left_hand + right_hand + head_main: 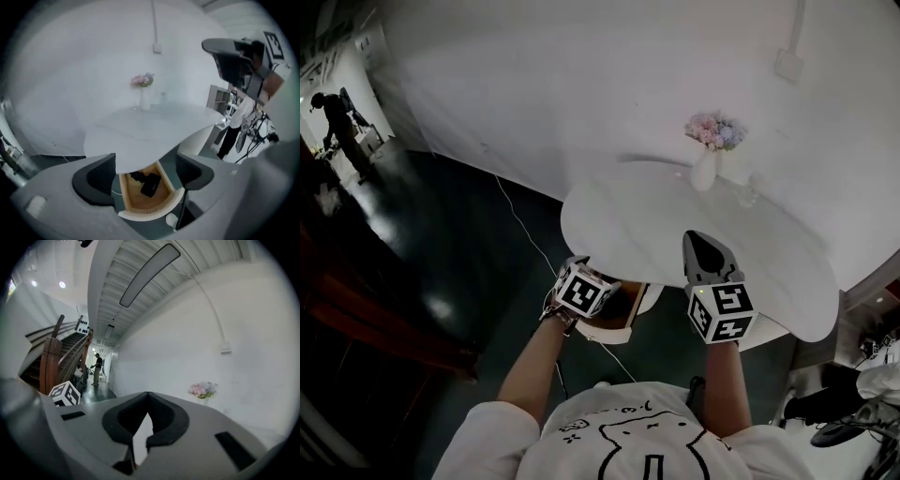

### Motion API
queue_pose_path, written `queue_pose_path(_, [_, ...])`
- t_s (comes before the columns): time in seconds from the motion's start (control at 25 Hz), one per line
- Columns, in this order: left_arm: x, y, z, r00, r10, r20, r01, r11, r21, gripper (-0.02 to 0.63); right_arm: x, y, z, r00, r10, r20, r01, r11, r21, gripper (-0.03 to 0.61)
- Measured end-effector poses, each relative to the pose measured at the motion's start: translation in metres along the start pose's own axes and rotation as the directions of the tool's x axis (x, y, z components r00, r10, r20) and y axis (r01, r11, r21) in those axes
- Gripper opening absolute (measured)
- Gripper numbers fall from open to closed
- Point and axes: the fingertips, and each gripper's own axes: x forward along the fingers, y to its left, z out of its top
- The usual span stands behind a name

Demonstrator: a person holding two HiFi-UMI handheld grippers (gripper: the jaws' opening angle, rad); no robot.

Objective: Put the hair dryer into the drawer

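Left claw (pixel 145 172): released, with its jaws wide apart and nothing between the pads. It hangs over the open drawer and points down into it.
Right claw (pixel 148 395): clenched and empty, with its tips meeting. It is held up over the bench, level with the far wall, well apart from the drawer.
Hair dryer (pixel 149 183): black. It lies inside the drawer on the wooden bottom, toward the back, with its far end tucked under the bench's edge. Neither claw touches it.
Drawer (pixel 151 213): pulled out from under the near edge of the bench. It is wood inside and has a pale curved front. It shows in the gap between the left claw's jaws.
Bench (pixel 140 133): white, with a rounded top. Its near edge overhangs the back of the drawer.
Vase (pixel 144 100): white and upright, at the far side of the bench near the wall.
Flowers (pixel 143 80): pink and pale blue, standing in the vase.
Wall box (pixel 226 348): small and white, fixed to the wall above the flowers, with a thin conduit running up from it.
Staircase (pixel 58 355): dark wood, off to the left.
Bystander (pixel 97 368): stands far down the corridor beside the staircase.
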Motion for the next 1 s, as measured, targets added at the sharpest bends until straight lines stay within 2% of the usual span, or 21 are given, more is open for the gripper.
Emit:
queue_pose_path(0.12, [-0.024, 0.007, 0.026, 0.993, 0.03, 0.118, -0.023, 0.998, -0.059, 0.387, -0.001, 0.001, 0.006, 1.0, 0.008, 0.008, -0.007, 1.0, -0.023, -0.002])
queue_pose_path(0.2, [-0.043, 0.013, 0.044, 0.976, 0.062, 0.209, -0.043, 0.995, -0.094, 0.387, -0.002, 0.001, 0.01, 1.0, 0.019, 0.015, -0.018, 1.0, -0.021, -0.002])
queue_pose_path(0.32, [-0.071, 0.017, 0.069, 0.938, 0.102, 0.331, -0.056, 0.988, -0.145, 0.387, -0.004, 0.002, 0.017, 0.999, 0.025, 0.029, -0.024, 0.999, -0.026, -0.003])
queue_pose_path(0.44, [-0.097, 0.019, 0.091, 0.89, 0.132, 0.436, -0.07, 0.985, -0.155, 0.387, -0.008, 0.002, 0.026, 0.998, 0.025, 0.05, -0.023, 0.999, -0.041, -0.003])
queue_pose_path(0.68, [-0.137, 0.021, 0.12, 0.815, 0.172, 0.553, -0.126, 0.985, -0.121, 0.387, -0.015, -0.005, 0.042, 0.996, 0.018, 0.092, -0.013, 0.999, -0.048, -0.003])
queue_pose_path(0.84, [-0.162, 0.023, 0.137, 0.74, 0.202, 0.641, -0.189, 0.978, -0.09, 0.385, -0.02, -0.01, 0.052, 0.992, 0.009, 0.123, -0.002, 0.998, -0.06, -0.003])
queue_pose_path(0.96, [-0.183, 0.024, 0.149, 0.677, 0.22, 0.703, -0.208, 0.973, -0.104, 0.376, -0.024, -0.015, 0.059, 0.99, -0.002, 0.139, 0.012, 0.997, -0.073, -0.003])
queue_pose_path(1.0, [-0.192, 0.027, 0.151, 0.649, 0.255, 0.717, -0.239, 0.963, -0.126, 0.288, -0.026, -0.016, 0.061, 0.99, -0.003, 0.143, 0.015, 0.997, -0.081, -0.002])
